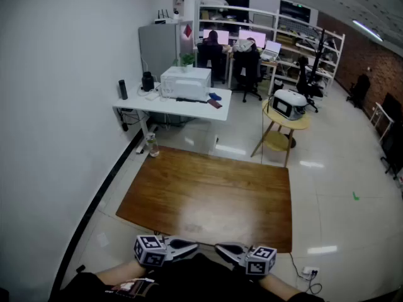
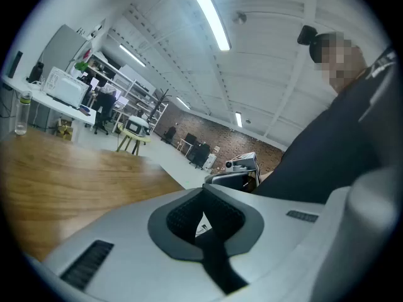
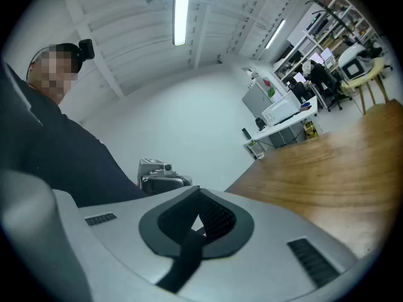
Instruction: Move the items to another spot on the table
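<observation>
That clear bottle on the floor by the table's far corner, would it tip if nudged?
Probably: the bottle stands tall and narrow, so a push high up likely topples it. Being round, it would likely roll on the glossy floor. Fill level unclear, so weight uncertain.

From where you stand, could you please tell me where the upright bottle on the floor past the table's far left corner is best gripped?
Probably round its straight body at mid-height, with the jaws level. The bottle stands upright, with the wall close on its left and the wooden table corner just in front of it, so come from the right, over the floor.
</observation>
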`<state>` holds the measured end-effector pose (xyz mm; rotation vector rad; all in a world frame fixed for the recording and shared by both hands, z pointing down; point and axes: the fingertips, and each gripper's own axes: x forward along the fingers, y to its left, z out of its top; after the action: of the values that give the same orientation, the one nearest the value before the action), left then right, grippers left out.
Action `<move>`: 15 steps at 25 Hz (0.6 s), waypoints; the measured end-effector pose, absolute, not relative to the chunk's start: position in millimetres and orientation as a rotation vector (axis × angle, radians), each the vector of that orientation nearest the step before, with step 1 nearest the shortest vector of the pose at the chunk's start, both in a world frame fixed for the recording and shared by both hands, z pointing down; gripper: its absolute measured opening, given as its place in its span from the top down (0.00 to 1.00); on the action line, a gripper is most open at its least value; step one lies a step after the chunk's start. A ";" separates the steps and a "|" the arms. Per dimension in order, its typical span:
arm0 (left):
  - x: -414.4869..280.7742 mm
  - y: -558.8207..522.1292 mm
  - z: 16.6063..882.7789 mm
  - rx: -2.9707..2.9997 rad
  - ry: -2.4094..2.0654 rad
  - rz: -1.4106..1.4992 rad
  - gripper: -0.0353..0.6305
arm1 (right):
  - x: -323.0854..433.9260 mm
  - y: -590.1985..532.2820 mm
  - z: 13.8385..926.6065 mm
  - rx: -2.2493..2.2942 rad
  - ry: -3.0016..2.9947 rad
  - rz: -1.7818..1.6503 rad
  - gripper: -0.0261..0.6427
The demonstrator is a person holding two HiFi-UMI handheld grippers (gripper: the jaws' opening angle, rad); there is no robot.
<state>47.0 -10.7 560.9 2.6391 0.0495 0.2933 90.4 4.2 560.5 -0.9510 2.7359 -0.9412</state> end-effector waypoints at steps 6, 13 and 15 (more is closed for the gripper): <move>46.2 -6.2 567.5 2.620 0.049 0.297 0.96 | 95.5 -2.8 572.7 -0.946 2.795 -0.950 0.98; -37.8 -76.3 570.1 2.621 -0.055 0.206 0.96 | 35.9 -72.1 574.0 -1.040 2.800 -0.936 0.98; -78.1 -106.6 568.0 2.630 -0.091 0.191 0.96 | 3.7 -99.2 575.5 -1.087 2.808 -0.912 0.98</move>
<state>-78.1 -106.6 568.0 2.6300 -0.0907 0.1905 3.7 -99.2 575.5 -1.0867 2.8077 -0.9119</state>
